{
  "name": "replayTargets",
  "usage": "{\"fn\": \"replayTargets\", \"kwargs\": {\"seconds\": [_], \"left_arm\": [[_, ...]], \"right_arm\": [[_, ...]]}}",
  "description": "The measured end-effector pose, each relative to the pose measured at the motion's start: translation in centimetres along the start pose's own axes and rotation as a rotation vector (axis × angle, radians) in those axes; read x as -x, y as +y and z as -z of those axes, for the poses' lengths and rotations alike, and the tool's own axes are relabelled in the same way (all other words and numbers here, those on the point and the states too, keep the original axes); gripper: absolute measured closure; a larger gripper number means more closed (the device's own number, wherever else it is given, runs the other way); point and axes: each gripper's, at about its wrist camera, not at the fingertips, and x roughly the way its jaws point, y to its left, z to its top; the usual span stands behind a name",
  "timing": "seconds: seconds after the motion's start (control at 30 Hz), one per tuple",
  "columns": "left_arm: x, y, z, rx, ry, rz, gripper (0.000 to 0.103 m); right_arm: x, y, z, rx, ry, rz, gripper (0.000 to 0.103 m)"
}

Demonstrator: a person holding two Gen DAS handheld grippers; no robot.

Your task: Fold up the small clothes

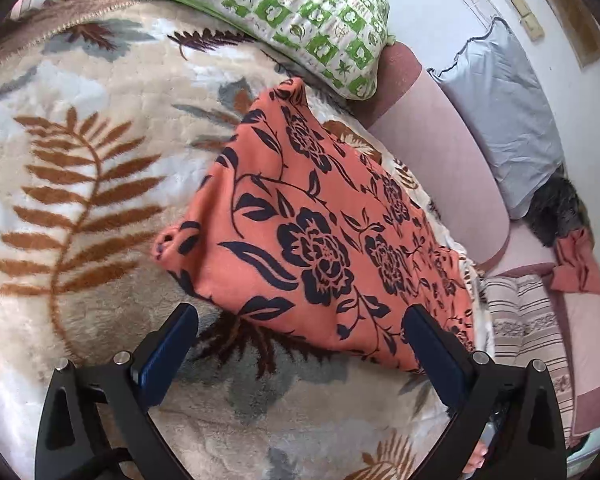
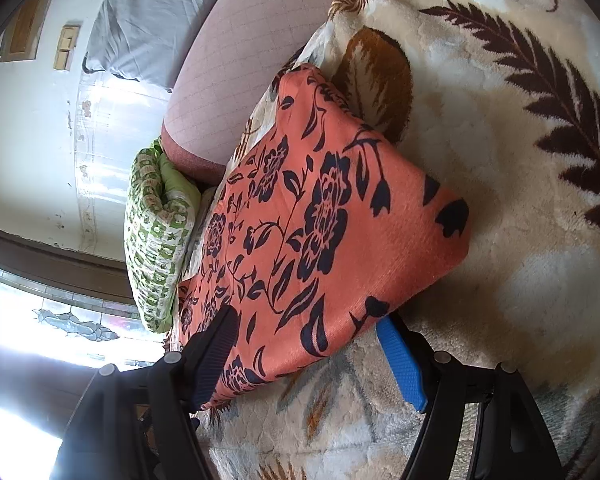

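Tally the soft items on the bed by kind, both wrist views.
Orange floral garment: 1
Leaf-print fleece blanket: 1
Green-and-white patterned pillow: 1
Grey pillow: 1
Striped cloth: 1
Total: 5

Coral-orange folded cloth [image 1: 324,224] takes the eye, printed all over with navy-black roses, leaves and curling stems. Under it, a plush cream fleece blanket [image 1: 100,128] carries rust-brown fern fronds, dark brown leaves and soft grey-blue patches. Up top, a quilted pillow [image 1: 300,12] in green-and-white checks with little leaf and flower motifs. A plain pale grey-blue pillow [image 1: 508,112] sits on dusty pink upholstery [image 1: 444,152]. Striped beige-and-brown fabric [image 1: 528,320] shows at the edge. Gripper pads: dark navy, one bright blue pad [image 2: 402,364].
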Motion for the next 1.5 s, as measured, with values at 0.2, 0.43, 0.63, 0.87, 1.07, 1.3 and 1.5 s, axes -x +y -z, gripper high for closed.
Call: {"fn": "replayTargets", "kwargs": {"seconds": [0.2, 0.43, 0.63, 0.87, 1.07, 1.3, 1.5], "left_arm": [[-3.1, 1.4, 0.2, 0.155, 0.059, 0.100, 0.027], [-4.4, 2.2, -0.7, 0.259, 0.007, 0.179, 0.043], [-4.7, 1.7, -0.8, 0.252, -0.056, 0.151, 0.060], [-5.1, 1.8, -1.2, 0.272, -0.062, 0.105, 0.059], [-5.4, 0.5, -2.4, 0.195, -0.102, 0.101, 0.065], [-5.9, -0.2, -2.4, 0.097, -0.125, 0.040, 0.077], [-3.5, -1.6, -1.6, 0.015, -0.184, 0.031, 0.081]], "right_arm": [[0.0, -0.2, -0.1, -0.006, -0.003, -0.002, 0.029], [0.0, -0.4, -0.4, 0.000, 0.003, -0.003, 0.029], [-0.1, -0.4, -0.5, 0.002, -0.006, -0.002, 0.029], [-0.3, -0.7, -1.4, -0.009, -0.044, -0.011, 0.029], [-1.0, -0.2, -1.9, 0.027, -0.087, 0.020, 0.029], [-2.0, 0.7, -1.9, 0.120, -0.105, 0.131, 0.080], [0.2, 4.8, -0.2, 0.312, -0.213, 0.155, 0.085]]}}
